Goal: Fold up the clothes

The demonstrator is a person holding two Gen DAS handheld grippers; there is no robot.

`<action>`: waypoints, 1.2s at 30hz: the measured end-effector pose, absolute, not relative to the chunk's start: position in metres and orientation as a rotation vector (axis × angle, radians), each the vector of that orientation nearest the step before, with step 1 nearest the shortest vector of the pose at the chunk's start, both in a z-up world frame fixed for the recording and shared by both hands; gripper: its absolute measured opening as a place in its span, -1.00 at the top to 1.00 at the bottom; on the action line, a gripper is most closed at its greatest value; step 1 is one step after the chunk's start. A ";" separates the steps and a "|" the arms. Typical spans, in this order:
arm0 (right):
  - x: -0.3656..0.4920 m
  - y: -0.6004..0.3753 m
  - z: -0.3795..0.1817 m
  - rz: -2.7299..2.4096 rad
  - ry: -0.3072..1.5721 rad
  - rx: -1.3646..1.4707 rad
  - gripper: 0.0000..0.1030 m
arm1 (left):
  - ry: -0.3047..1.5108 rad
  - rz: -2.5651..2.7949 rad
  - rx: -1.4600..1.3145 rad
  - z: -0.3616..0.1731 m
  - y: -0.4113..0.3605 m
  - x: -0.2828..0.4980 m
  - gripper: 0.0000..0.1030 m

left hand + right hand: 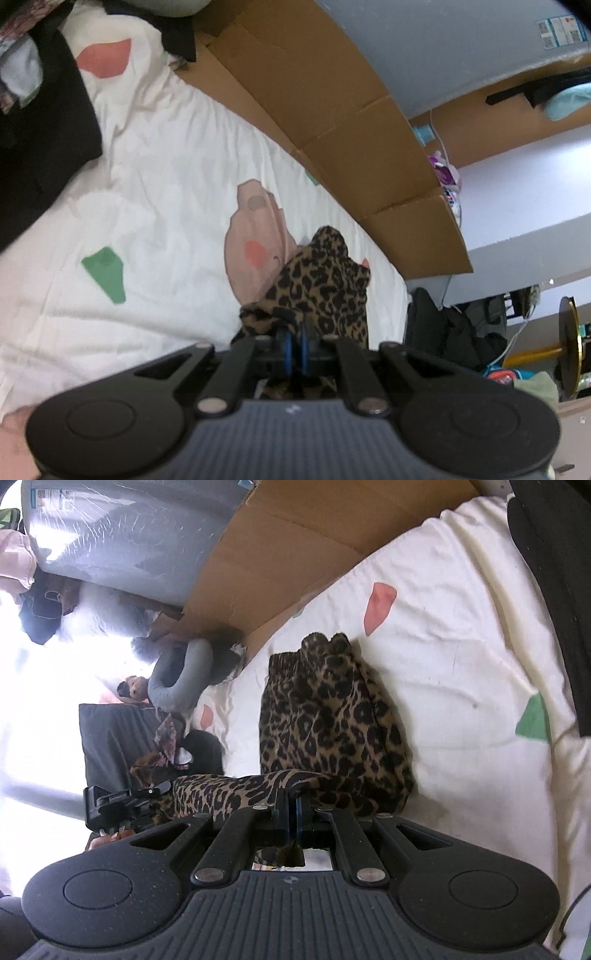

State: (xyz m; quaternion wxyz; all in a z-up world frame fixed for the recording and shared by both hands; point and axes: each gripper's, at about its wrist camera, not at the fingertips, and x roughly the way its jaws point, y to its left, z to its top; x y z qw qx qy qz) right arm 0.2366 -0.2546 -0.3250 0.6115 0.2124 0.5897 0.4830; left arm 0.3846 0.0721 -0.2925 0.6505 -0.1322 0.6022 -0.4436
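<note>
Left wrist view: the left gripper (pixel 294 338) has its jaws pinched together on a bunched edge of the leopard-print garment (pixel 325 280), with cloth showing between and behind the blue fingertips (pixel 285 341). The garment rises from the grip in a crumpled peak and rests on the white bedsheet (pixel 155 184), just beside a pink patch in the print. A grip on the edge like this lets the hand lift or pull the cloth taut. A cardboard sheet (pixel 332 122) stands along the far side of the bed, and a black garment (pixel 40 122) lies well apart at the upper left.

Right wrist view: the right gripper (pixel 295 814) is likewise clenched on the leopard-print garment (pixel 332 716), a scrap of the cloth poking through behind the jaws. From here the garment lies as a rumpled heap on the bedsheet (pixel 461 646), with a long strip of it stretched sideways to the left gripper (pixel 110 805), which shows at the left edge gripping the other end. Holding two ends apart this way probably serves to spread an edge straight, either to lay the garment flat or to carry one part over another; the heap does not look like a neat fold. A grey neck pillow (pixel 184 679) lies near the cardboard sheet (pixel 277 554).
</note>
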 end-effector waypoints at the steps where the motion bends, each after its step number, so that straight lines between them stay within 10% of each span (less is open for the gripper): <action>1: 0.239 -0.253 -0.327 1.106 1.359 0.489 0.97 | 1.363 -1.008 -0.295 -0.295 0.069 0.386 0.90; 28: 0.277 -0.197 -0.377 0.867 1.300 0.260 0.95 | 1.282 -0.909 -0.076 -0.373 -0.017 0.416 0.88; 36: 0.268 -0.198 -0.368 0.810 1.279 0.182 0.54 | 1.291 -0.869 0.010 -0.368 -0.014 0.396 -0.05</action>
